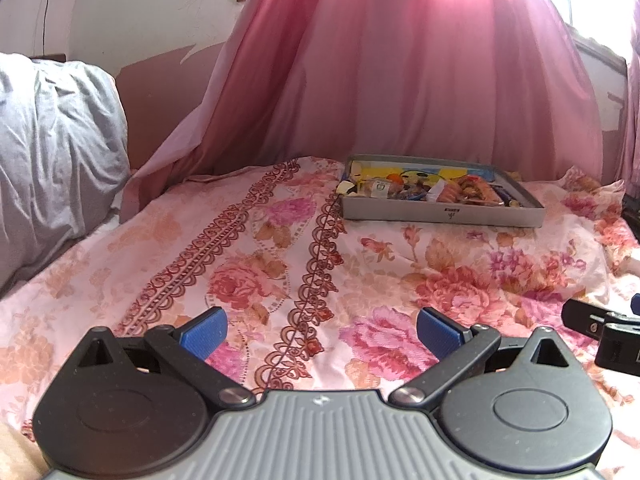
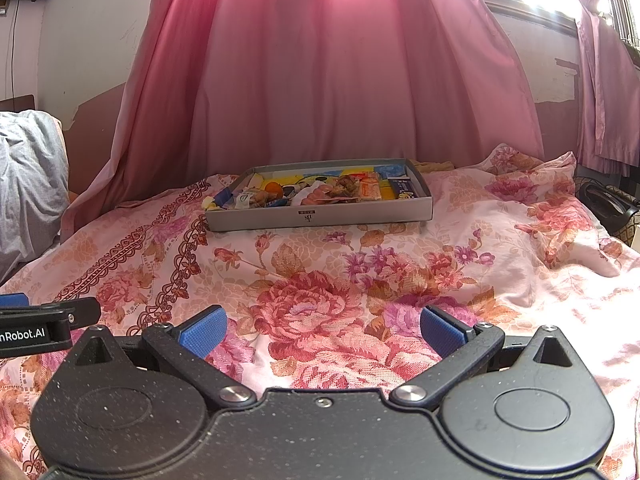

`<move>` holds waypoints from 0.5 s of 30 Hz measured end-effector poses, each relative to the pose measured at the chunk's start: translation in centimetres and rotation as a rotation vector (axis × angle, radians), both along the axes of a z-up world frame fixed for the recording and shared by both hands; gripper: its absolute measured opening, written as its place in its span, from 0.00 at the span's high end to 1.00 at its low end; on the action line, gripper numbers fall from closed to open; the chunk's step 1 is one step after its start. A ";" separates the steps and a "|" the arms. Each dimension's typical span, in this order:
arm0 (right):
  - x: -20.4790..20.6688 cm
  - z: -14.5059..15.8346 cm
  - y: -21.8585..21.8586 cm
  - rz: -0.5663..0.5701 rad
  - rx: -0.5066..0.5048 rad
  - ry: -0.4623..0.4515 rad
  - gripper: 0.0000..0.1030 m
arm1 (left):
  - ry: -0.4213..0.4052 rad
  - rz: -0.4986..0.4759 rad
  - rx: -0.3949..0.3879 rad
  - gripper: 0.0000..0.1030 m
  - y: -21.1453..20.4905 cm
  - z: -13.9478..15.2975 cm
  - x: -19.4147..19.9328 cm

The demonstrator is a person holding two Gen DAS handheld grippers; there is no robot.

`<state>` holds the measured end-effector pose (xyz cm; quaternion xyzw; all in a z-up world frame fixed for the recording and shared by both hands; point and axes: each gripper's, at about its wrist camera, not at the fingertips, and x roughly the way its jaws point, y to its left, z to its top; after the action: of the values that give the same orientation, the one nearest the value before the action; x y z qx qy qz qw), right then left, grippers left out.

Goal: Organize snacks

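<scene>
Both tongs, left gripper (image 1: 322, 330) and right gripper (image 2: 323, 330), are being held wide open and empty at lower centre, while snacks (image 2: 320, 194) are being kept in the grey tray (image 2: 320, 220) at mid-frame, where soft bedding may tip it.

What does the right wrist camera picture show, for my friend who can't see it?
A grey tray full of mixed snacks sits on a flowery bedsheet, before pink curtains. The open, empty right gripper hovers nearer the camera.
</scene>
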<state>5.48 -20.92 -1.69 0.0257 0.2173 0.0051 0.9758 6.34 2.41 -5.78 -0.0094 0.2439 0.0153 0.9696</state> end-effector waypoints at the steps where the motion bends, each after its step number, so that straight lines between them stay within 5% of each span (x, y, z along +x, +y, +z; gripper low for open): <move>1: 0.0 0.0 0.0 0.000 0.000 0.000 0.01 | 0.001 0.001 0.008 0.00 0.0 0.0 0.0; 15: 0.0 0.0 0.0 0.000 0.000 0.000 0.01 | -0.004 -0.002 0.021 0.00 -0.1 0.1 -0.1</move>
<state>5.46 -20.92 -1.67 0.0256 0.2174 0.0051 0.9757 6.28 2.30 -5.70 0.0008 0.2416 0.0170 0.9702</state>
